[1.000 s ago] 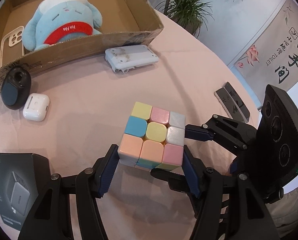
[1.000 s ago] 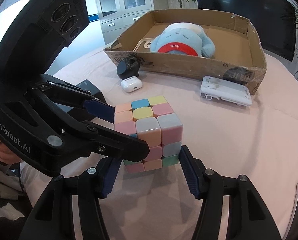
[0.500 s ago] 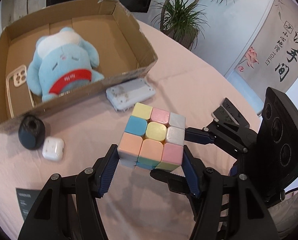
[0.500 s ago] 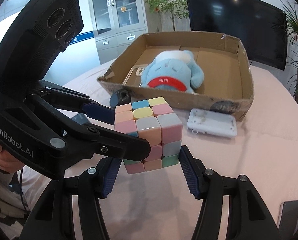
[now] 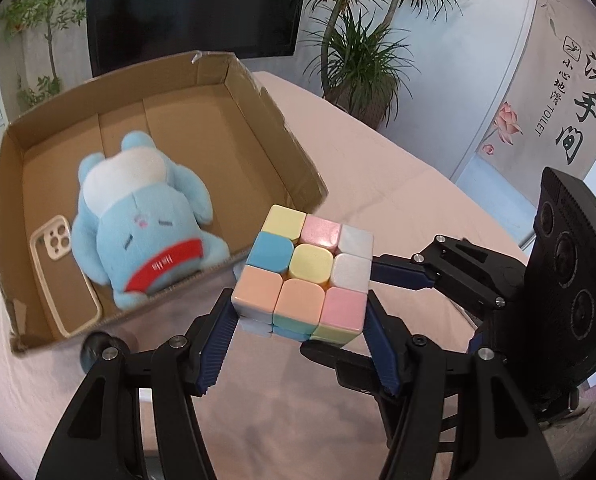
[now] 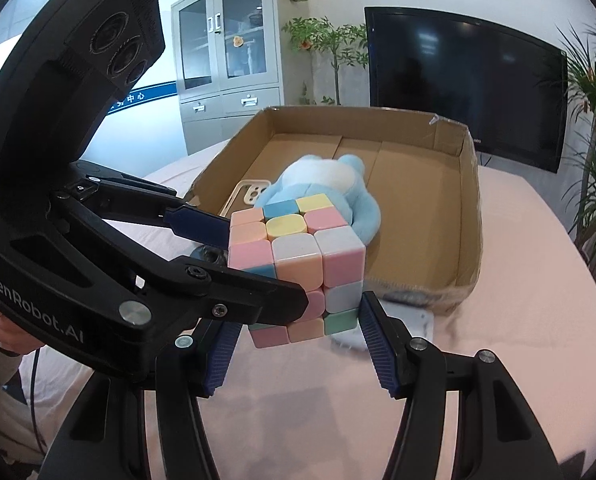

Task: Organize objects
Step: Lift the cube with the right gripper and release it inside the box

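A pastel puzzle cube point(image 5: 303, 276) is held in the air between both grippers, just in front of the near wall of the cardboard box point(image 5: 294, 152). My left gripper point(image 5: 299, 322) is shut on the cube's lower sides. My right gripper point(image 6: 298, 332) grips the same cube point(image 6: 298, 264) from a crossing direction. The right gripper's black body and fingers show at the right of the left wrist view point(image 5: 409, 272). The box holds a blue plush toy point(image 5: 146, 216) and a beige phone case point(image 5: 64, 276).
A black round object point(image 5: 98, 346) lies against the box's near wall. A white flat device point(image 6: 397, 320) lies on the pink tablecloth point(image 6: 517, 320) below the cube. Potted plants point(image 5: 361, 52) and a dark screen point(image 6: 465, 88) stand beyond the table.
Both grippers have lifted the cube off the table and carried it toward the box. The box and plush now sit closer and lower in view.
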Motion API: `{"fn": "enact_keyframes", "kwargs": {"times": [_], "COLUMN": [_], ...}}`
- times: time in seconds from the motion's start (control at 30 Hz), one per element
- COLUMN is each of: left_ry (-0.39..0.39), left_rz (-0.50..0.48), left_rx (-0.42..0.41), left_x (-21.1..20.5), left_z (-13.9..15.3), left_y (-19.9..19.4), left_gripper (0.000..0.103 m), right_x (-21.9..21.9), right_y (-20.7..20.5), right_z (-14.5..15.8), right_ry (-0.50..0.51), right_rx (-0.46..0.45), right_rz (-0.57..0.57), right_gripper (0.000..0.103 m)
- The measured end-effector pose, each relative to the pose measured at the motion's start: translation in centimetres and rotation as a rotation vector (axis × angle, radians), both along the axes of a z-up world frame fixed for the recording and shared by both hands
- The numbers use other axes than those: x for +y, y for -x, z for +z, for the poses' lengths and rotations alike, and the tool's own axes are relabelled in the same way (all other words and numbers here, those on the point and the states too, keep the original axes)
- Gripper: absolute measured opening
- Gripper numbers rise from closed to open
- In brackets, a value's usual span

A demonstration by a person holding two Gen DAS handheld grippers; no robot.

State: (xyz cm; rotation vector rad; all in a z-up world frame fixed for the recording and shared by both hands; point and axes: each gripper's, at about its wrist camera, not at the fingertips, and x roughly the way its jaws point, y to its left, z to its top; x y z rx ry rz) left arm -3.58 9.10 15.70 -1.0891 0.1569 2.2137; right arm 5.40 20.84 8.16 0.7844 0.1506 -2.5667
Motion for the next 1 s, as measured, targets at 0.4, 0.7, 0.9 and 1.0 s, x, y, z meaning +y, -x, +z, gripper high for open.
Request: {"fn": "enact_keyframes", "kwargs": {"times": [0.4, 0.7, 0.9, 1.0], "left_ry": [-0.009, -0.026, -0.008, -0.011], "left_rz": [0.027, 0.02, 0.007, 0.01], "left_rx": [0.107, 0.057, 0.015, -0.03], "left_x": [0.8, 2.1, 3.6, 4.0], "left_z": [4.7, 4.4, 1.8, 0.0], "left_y": [4.0, 9.5, 11.8, 13.3], "left_gripper": [0.059, 0.059, 0.059, 0.059], "right_x": [0.2, 2.0, 3.8, 4.5], "right_y": [3.9, 9.0, 11.8, 13.5], "right_z": [5.6, 6.4, 4.3, 2.6], "right_ry": [-0.061, -0.02, 0.004, 0.008], "right_rx": [0.117, 0.098, 0.042, -0.003], "right_rz": [0.02, -0.012, -0.021, -0.027], "right_gripper": [0.057, 0.057, 0.057, 0.057]}}
